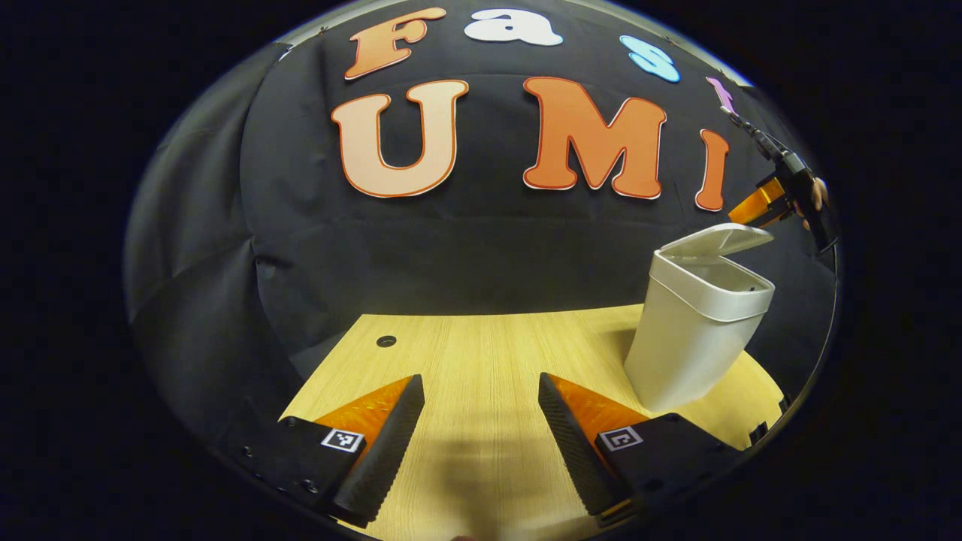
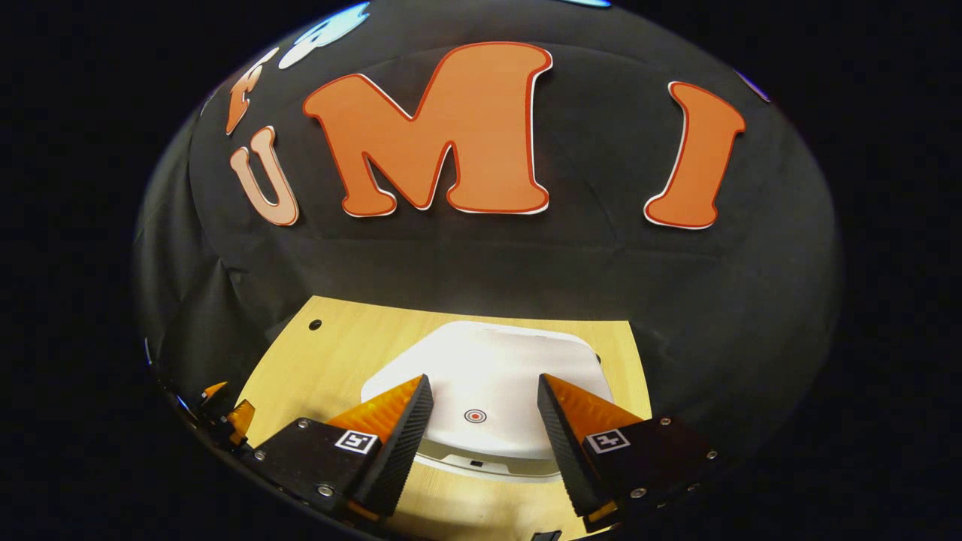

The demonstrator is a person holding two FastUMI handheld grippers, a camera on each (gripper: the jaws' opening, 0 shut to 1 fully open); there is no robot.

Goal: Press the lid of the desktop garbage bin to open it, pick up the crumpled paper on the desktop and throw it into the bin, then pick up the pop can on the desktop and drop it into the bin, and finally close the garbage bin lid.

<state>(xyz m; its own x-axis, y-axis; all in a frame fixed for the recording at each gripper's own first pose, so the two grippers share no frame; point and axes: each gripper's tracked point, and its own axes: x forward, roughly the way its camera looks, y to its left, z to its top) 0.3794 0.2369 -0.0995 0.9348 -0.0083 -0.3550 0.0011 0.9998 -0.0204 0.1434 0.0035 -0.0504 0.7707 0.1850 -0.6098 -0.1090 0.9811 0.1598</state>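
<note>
The left gripper (image 1: 481, 436) hangs low over the wooden desktop (image 1: 481, 353), its jaws spread and holding nothing, bare boards running ahead of its fingers to the black cloth wall. Ahead and to its right stands the white garbage bin (image 1: 695, 330), its lid (image 1: 725, 239) propped partway up, a dark gap showing beneath. Beyond the bin, higher and to the far right, the other gripper is held by a hand (image 1: 815, 197) just past the raised lid.

From the right gripper view, the right gripper (image 2: 481, 436) hovers above the bin, jaws likewise parted and empty, the lid's top (image 2: 488, 376) lying directly between and below its fingers, a small round press mark (image 2: 475, 415) centred there.

No paper or can is visible on the desktop; by that and the half-raised lid, the closing step appears to be in hand. The next move likely calls for a straight push down onto the press mark until the lid seats.

Room is generous left of the bin. The desk's far edge meets the cloth close behind it, and its right edge lies just beside the bin, so a sideways shove could tip it off.
</note>
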